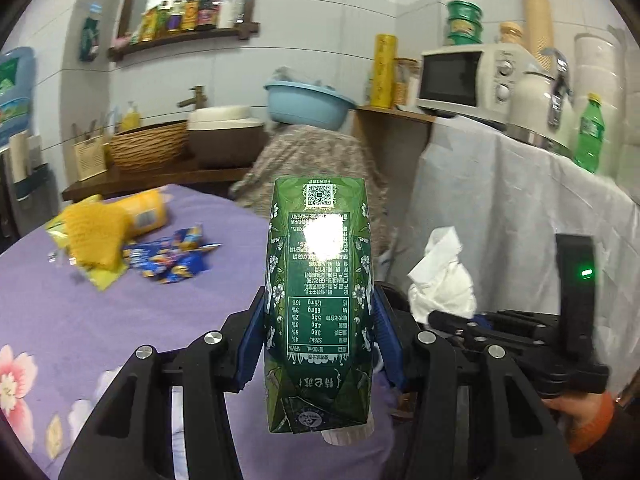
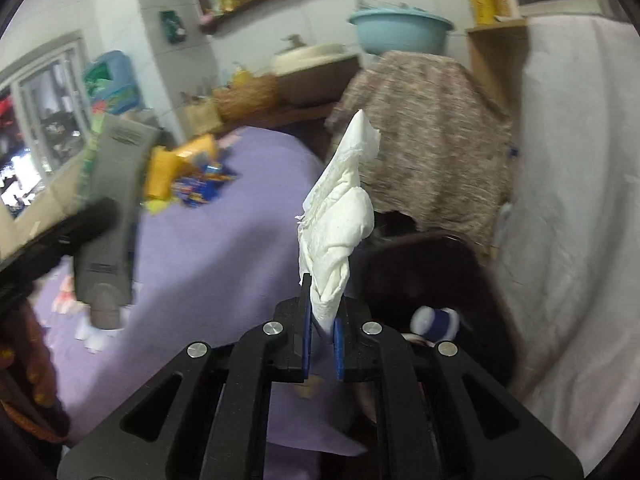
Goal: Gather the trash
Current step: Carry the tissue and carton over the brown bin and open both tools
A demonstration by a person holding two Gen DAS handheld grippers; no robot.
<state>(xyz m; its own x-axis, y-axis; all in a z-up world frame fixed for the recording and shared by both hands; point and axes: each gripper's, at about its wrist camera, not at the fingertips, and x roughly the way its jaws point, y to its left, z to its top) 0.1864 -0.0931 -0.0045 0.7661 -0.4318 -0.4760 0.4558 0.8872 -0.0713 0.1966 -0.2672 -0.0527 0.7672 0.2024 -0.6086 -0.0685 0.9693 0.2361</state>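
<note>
My left gripper (image 1: 320, 320) is shut on a green drink carton (image 1: 318, 280), held upside down above the purple tablecloth (image 1: 80, 320). The carton also shows in the right wrist view (image 2: 108, 208), its grey underside and cap toward the camera. My right gripper (image 2: 323, 320) is shut on a crumpled white tissue (image 2: 340, 224), which also shows in the left wrist view (image 1: 440, 276). It hangs beside a black trash bin (image 2: 432, 280) past the table edge. Yellow snack bags (image 1: 104, 232) and blue wrappers (image 1: 172, 260) lie at the table's far left.
A white-draped counter (image 1: 520, 208) with a microwave (image 1: 464, 76) and green bottle (image 1: 588, 136) stands on the right. A patterned cloth-covered stand (image 2: 420, 136) bears a blue basin (image 2: 400, 28). A wooden shelf with a basket (image 1: 148, 144) runs behind the table.
</note>
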